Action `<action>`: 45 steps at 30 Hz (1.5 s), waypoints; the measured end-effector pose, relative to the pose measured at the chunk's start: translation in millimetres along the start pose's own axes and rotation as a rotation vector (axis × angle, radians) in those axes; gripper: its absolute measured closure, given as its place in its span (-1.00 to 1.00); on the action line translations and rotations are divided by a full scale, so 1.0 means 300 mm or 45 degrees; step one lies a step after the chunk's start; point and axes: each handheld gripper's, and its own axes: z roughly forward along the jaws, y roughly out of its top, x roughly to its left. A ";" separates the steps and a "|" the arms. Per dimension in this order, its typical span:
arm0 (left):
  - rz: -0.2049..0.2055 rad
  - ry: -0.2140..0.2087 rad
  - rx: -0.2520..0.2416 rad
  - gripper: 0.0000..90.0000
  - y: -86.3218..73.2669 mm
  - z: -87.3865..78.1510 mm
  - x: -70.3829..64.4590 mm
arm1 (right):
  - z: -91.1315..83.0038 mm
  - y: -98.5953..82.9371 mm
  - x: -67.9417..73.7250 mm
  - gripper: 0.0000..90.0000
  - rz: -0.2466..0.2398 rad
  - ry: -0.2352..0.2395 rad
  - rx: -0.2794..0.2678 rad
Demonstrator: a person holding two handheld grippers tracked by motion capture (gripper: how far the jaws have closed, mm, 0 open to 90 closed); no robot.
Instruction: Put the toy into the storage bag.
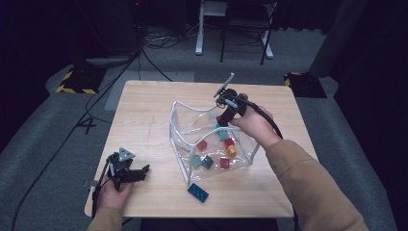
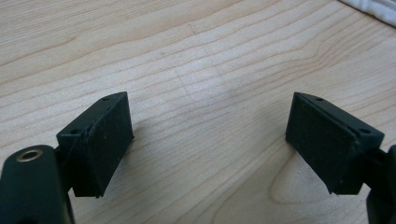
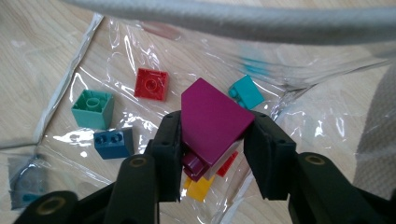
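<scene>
— Magenta brick (image 3: pixel 212 123): where do you have it?

— I have it clamped between the jaws of my right gripper (image 3: pixel 212 154), held over the open top of the clear bag (image 1: pixel 179 126), which sits a little right of the table's middle.

— What lies in the bag?

— I see a red brick (image 3: pixel 151 84), a green brick (image 3: pixel 92 108), a dark blue brick (image 3: pixel 112 143) and a teal brick (image 3: pixel 246 92) on its clear floor, with a yellow brick (image 3: pixel 200 188) under my jaws.

— And your left gripper (image 1: pixel 129 174)?

— I hold it spread wide and empty, low over bare wood near the table's (image 1: pixel 144 110) front left corner. A blue plate brick (image 1: pixel 197 192) lies outside the bag, near the front edge.
</scene>
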 end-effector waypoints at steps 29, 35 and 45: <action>-0.001 0.000 -0.001 -0.66 0.000 0.000 0.000 | -0.242 -0.158 0.064 0.11 -0.026 0.019 -0.539; 0.000 0.000 0.000 -0.66 0.000 0.000 0.000 | -0.288 -0.217 0.094 0.11 -0.048 0.027 -0.657; 0.000 0.000 0.000 -0.66 0.000 0.000 0.000 | -0.335 -0.319 0.183 0.11 -0.109 0.073 -0.800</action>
